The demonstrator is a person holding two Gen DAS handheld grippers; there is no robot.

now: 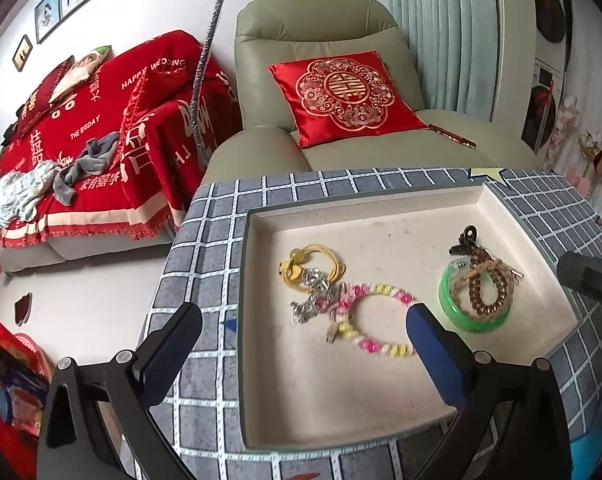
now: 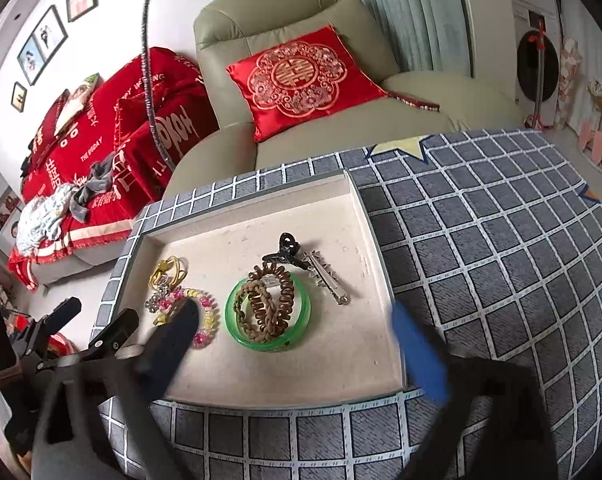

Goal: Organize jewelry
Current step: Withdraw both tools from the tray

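A shallow cream tray (image 1: 301, 408) (image 2: 293, 376) sits on a grey checked cloth. In it lie a pink and yellow bead bracelet (image 1: 381, 316) (image 2: 209, 312), a yellow hair tie (image 1: 321, 264) (image 2: 171, 270), a silver chain (image 1: 313, 300), a green bangle (image 1: 457, 312) (image 2: 267, 336) with brown coil hair ties (image 1: 485, 284) (image 2: 269, 294) on it, a black claw clip (image 1: 467, 238) (image 2: 285, 250) and a silver hair clip (image 2: 327, 278). My left gripper (image 1: 305, 340) is open and empty above the tray's left part. My right gripper (image 2: 297, 336) is open and empty above the tray's front.
The cloth-covered table (image 1: 205, 248) (image 2: 481, 240) ends close behind the tray. Behind it stands a beige armchair (image 1: 321, 32) (image 2: 281, 12) with a red cushion (image 1: 347, 96) (image 2: 301, 80). A sofa under a red throw (image 1: 101, 140) stands at the left.
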